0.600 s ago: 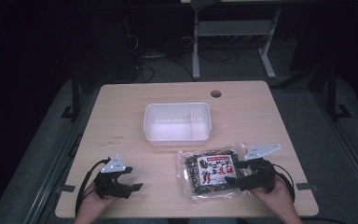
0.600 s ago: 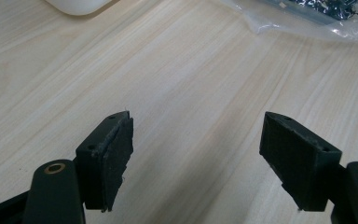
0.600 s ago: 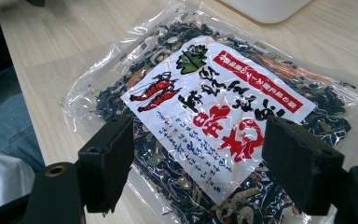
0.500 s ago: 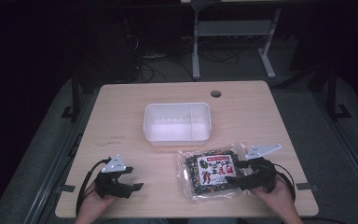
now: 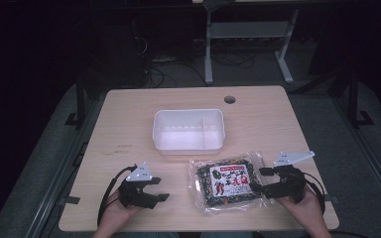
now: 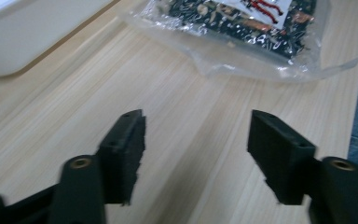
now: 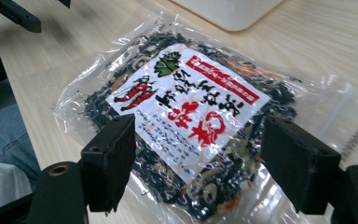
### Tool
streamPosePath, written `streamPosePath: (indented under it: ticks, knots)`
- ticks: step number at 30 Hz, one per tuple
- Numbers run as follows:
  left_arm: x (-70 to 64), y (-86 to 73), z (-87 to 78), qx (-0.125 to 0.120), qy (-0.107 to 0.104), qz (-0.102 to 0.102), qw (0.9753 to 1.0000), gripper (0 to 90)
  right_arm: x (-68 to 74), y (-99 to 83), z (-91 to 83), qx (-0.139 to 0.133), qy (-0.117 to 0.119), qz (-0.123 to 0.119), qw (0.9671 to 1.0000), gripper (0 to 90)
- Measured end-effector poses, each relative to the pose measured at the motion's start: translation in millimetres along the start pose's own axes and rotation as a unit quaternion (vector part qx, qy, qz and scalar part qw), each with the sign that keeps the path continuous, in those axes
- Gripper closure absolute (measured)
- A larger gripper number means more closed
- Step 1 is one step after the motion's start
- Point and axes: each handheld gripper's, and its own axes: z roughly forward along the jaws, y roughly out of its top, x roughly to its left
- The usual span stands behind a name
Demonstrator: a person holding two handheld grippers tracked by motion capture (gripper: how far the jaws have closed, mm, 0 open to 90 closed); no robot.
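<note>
Left gripper (image 5: 151, 189) sits parked near the front-left edge of the light wooden table (image 5: 129, 119), same spot as half a second back. Its jaws stand wide apart with bare wood between them, holding nothing. In the left gripper view the black pads (image 6: 127, 140) point across the table toward the bag, well short of it.

Middle: white rectangular plastic bin (image 5: 189, 129) with an inner divider, empty, unmoved.

Just in front of the bin and a bit right: clear crinkly plastic bag of dark dried greens with a red-and-white printed label (image 5: 226, 182), lying flat on the table. No shift across the frames.

Right gripper (image 5: 262, 181) is the only thing that changed, and only slightly: it has crept in against the bag's right edge. In the right gripper view, its own jaws are spread wide and straddle the near end of the bag (image 7: 186, 112), pads (image 7: 116, 154) hovering beside it; nothing pinched yet.

Read: approach is about finished, grasp not made. Likely next is closing on the bag, then moving it to the bin. The film is slippery and loose, so a shallow pinch could slip.
</note>
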Motion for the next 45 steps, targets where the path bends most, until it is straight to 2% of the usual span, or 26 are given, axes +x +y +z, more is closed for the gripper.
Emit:
streamPosePath:
  ticks: [4, 8, 10, 11, 12, 13, 16, 19, 20, 21, 24, 26, 28, 34, 38, 41, 44, 45]
  knots:
    - [-3.1, 15.1, 4.4, -0.003, -0.011, 0.013, 0.9998, 49.2, -3.7, -2.0, -6.4, -0.005, -0.005, 0.006, 1.0, 27.0]
    - [-8.3, 35.1, 15.2, 0.003, -0.026, 0.028, 0.9993, 56.0, -7.4, -3.1, -13.5, -0.01, -0.01, 0.015, 0.9998, 31.6]
    - [-12.7, 49.6, 25.8, 0.008, -0.036, 0.038, 0.9986, 63.6, -9.9, -3.6, -17.9, -0.013, -0.016, 0.02, 0.9996, 36.5]
    - [-12.7, 49.6, 25.8, 0.008, -0.036, 0.038, 0.9986, 66.8, -9.9, -3.6, -17.9, -0.013, -0.016, 0.02, 0.9996, 36.5]
    - [-16.1, 59.5, 34.4, 0.015, -0.038, 0.048, 0.998, 69.1, -11.7, -3.8, -20.4, -0.015, -0.021, 0.025, 0.9994, 36.5]
    - [-16.1, 59.5, 34.4, 0.015, -0.038, 0.048, 0.998, 72.1, -11.7, -3.8, -20.4, -0.015, -0.021, 0.025, 0.9994, 36.5]
    - [-20.6, 72.1, 48.4, 0.038, -0.046, 0.059, 0.9965, 75.6, -16.0, -5.5, -22.3, -0.015, -0.029, 0.037, 0.9988, 36.6]
    - [-24.7, 80.2, 60.0, 0.056, -0.05, 0.074, 0.9944, 85.5, -20.0, -7.4, -21.6, -0.007, -0.04, 0.046, 0.9981, 36.5]
    - [-26.9, 83.8, 67.0, 0.064, -0.053, 0.082, 0.9932, 89.5, -24.3, -9.4, -21.1, -0.004, -0.043, 0.058, 0.9974, 36.2]
    - [-26.9, 83.8, 67.0, 0.064, -0.053, 0.082, 0.9932, 89.6, -24.3, -9.4, -21.1, -0.004, -0.043, 0.058, 0.9974, 36.2]
    - [-29.3, 88.3, 77.4, 0.086, -0.053, 0.092, 0.9906, 89.7, -33.3, -14.2, -20.2, 0.006, -0.05, 0.084, 0.9952, 36.3]
    - [-30.1, 90.3, 82.7, 0.098, -0.053, 0.094, 0.9893, 89.7, -34.8, -15.0, -20.1, 0.008, -0.051, 0.089, 0.9947, 36.5]
    - [-30.2, 91.7, 87.4, 0.107, -0.052, 0.095, 0.9883, 89.6, -41.3, -18.7, -18.8, 0.019, -0.053, 0.108, 0.9925, 37.6]
    - [-29.9, 91.0, 98.6, 0.13, -0.057, 0.095, 0.9853, 89.6, -47.3, -23.8, -17.3, 0.037, -0.045, 0.137, 0.9889, 38.9]
    - [-33.3, 90.3, 103.0, 0.138, -0.057, 0.103, 0.9834, 89.6, -45.1, -24.7, -19.1, 0.039, -0.044, 0.139, 0.9886, 39.7]
    - [-32.6, 90.4, 102.0, 0.138, -0.057, 0.102, 0.9835, 89.5, -37.6, -34.4, -25.5, 0.039, -0.04, 0.142, 0.9883, 39.7]
    - [-33.0, 90.7, 101.6, 0.138, -0.054, 0.102, 0.9837, 88.2, -34.3, -40.9, -26.7, 0.049, -0.039, 0.152, 0.9865, 39.8]
    - [-33.5, 90.6, 101.8, 0.139, -0.052, 0.103, 0.9836, 88.3, -32.1, -47.2, -27.0, 0.062, -0.038, 0.159, 0.9847, 40.0]
